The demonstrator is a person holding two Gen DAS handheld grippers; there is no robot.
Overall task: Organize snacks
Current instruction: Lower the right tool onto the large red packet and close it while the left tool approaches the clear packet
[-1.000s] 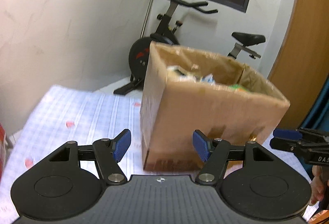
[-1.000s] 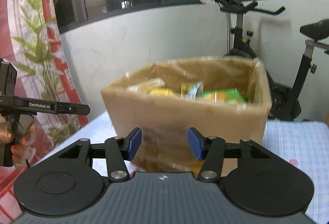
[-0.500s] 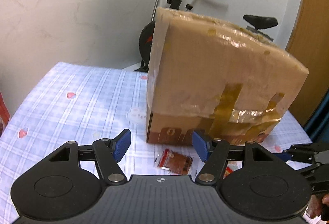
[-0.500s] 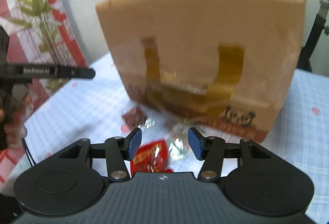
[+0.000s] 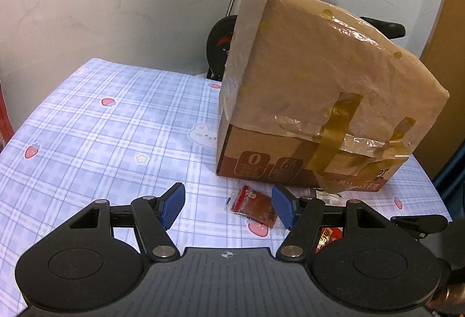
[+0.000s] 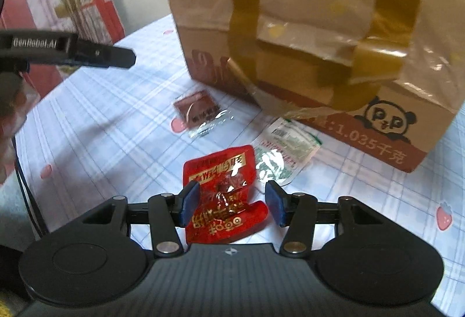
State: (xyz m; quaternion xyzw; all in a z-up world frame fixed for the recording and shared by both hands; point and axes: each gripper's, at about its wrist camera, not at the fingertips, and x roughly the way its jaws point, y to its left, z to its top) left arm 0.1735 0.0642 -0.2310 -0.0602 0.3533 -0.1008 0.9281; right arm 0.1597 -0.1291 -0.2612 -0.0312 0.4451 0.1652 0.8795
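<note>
A taped cardboard box is seen on the checked cloth, and the red snack packet, lengthwise between the right gripper's parted jaws, is judged nearer than the left gripper, likewise parted and empty.

Colours and patterns, both wrist views

Cardboard box tan, yellow-brown tape strips, dark red printed band with a black-and-white panda at the base. Tablecloth pale blue-white plaid with pink strawberries, a yellow star and a white bear. Packets: glossy red with gold lettering, white-green, brownish-red with a clear edge. Grippers black, pads blue. Wall off-white.
</note>
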